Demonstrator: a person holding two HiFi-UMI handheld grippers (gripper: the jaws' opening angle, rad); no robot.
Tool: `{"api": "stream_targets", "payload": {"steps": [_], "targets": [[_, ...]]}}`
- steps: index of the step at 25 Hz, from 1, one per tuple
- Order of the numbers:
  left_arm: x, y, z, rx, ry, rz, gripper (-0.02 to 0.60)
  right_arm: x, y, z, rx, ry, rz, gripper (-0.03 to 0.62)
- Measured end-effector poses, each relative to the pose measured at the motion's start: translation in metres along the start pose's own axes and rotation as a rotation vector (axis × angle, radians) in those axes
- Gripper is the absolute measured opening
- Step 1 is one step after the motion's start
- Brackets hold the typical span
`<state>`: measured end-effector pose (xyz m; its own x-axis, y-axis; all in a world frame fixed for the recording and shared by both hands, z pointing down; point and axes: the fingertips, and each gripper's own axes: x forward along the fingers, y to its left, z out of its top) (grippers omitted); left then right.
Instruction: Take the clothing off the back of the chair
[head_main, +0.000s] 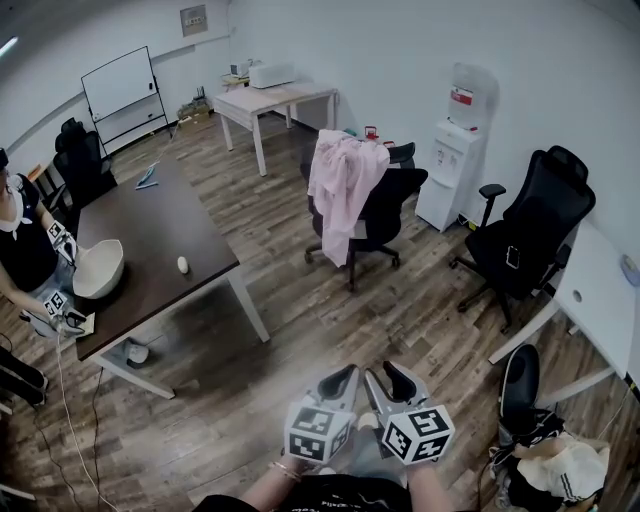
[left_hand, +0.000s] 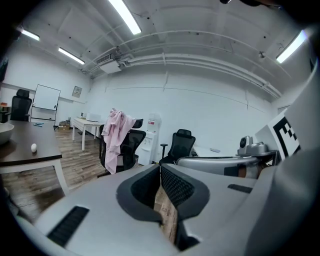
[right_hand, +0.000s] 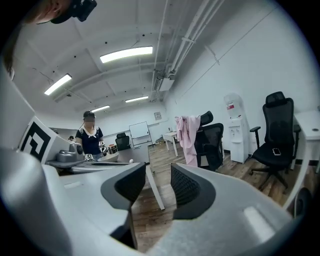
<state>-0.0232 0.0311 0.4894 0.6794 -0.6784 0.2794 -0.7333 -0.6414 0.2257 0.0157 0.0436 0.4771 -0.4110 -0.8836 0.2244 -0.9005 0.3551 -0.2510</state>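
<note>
Hanging over the back of the black chair (head_main: 392, 208), the pink clothing (head_main: 343, 185) was well apart from both grippers. The left gripper (head_main: 338, 380) had its jaws together on nothing, while the right gripper (head_main: 398, 380) held its jaws apart and empty.

Clothing (head_main: 343, 185) over chair (head_main: 396, 207) back, table (head_main: 150, 228) to its left.

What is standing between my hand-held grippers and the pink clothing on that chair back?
Nothing visible. Only bare wooden floor lies between the pink clothing draped over the black chair and the left hand-held gripper and right hand-held gripper. The dark table stands off to the left.
</note>
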Motion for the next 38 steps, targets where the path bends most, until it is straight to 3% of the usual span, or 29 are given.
{"api": "stream_targets", "payload": {"steps": [16, 22, 30, 38], "targets": [[0.142, 0.055, 0.053, -0.046, -0.013, 0.087, 0.008, 0.117, -0.107, 0.056, -0.077, 0.074, 0.095, 0.155], [0.201, 0.065, 0.075, -0.022, -0.024, 0.103, 0.009, 0.155, -0.155, 0.072, -0.068, 0.082, 0.108, 0.155], [0.243, 0.087, 0.086, -0.046, -0.007, 0.161, 0.009, 0.193, -0.185, 0.088, -0.110, 0.120, 0.187, 0.169], [0.261, 0.097, 0.092, -0.043, 0.001, 0.193, 0.009, 0.203, -0.201, 0.091, -0.059, 0.117, 0.209, 0.201]]}}
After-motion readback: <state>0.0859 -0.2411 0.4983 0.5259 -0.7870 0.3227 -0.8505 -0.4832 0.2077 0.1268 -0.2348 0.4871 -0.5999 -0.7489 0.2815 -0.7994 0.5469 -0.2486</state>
